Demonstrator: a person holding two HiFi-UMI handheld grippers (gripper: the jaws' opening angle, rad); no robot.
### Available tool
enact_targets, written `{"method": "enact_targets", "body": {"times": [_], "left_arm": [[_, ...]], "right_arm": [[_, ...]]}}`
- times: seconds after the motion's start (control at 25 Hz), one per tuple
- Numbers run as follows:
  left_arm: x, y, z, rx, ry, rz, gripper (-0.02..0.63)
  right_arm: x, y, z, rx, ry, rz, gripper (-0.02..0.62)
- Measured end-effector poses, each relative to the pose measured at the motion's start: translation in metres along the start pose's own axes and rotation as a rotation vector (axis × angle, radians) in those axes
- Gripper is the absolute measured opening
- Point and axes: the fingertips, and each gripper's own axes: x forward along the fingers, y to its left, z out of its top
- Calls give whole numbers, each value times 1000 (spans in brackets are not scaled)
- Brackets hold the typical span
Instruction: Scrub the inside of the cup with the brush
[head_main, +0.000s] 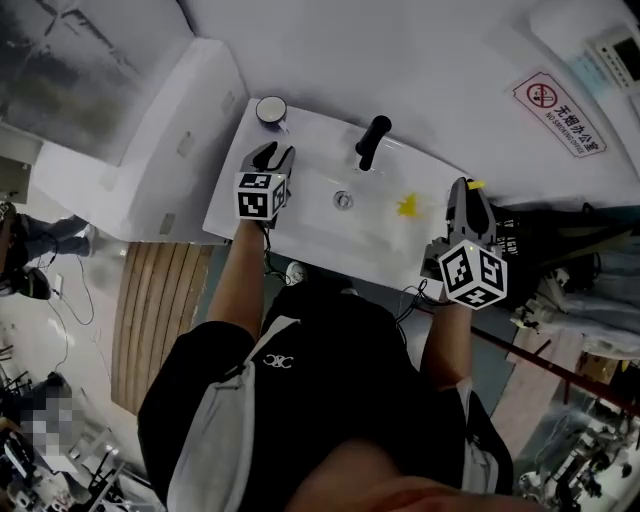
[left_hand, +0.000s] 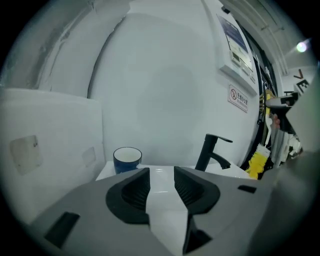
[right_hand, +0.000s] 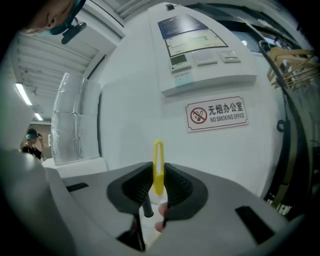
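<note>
A blue cup (head_main: 271, 110) with a white inside stands upright on the back left corner of the white sink (head_main: 225, 200). My left gripper (head_main: 271, 152) hovers just in front of it, open, with nothing between its fingers; in the left gripper view the cup (left_hand: 127, 159) shows beyond the open left gripper (left_hand: 161, 182). My right gripper (head_main: 466, 190) is at the sink's right end, shut on the yellow brush (right_hand: 158, 165), whose looped handle sticks up between the pads. The yellow bristle head (head_main: 408, 206) hangs over the basin and also shows in the left gripper view (left_hand: 257, 162).
A black faucet (head_main: 371, 140) rises at the back middle of the sink, between cup and brush, with the drain (head_main: 343, 200) below it. A no-smoking sign (head_main: 560, 112) hangs on the white wall. Hangers and clutter (head_main: 590, 290) crowd the right side.
</note>
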Motion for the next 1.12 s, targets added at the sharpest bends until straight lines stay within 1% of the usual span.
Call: {"method": "enact_targets", "body": {"times": [0.12,0.44,0.64,0.8,0.96,1.12], "left_arm": [[18,9,-11,7,32,-9,146],[57,24,-25,-31,72,-32,146],[73,30,-31,-48,97,-33,146],[83,33,-32,-74,91,-59,146],[88,40,-32,-85,80,-57,146],[93,40,-30,-138,67,-62,146]], "right_arm": [[-7,-5,-2,-8,5,-52,71],[-13,-14,-11,-20,26,-142,71],[-8,-14,-10,-37,36,-164,72],[-3,-12,-14,-48,47,-175,72],[0,-9,-18,-63,63,-183,71],[2,-12,-19,-44,73,-192,72]]}}
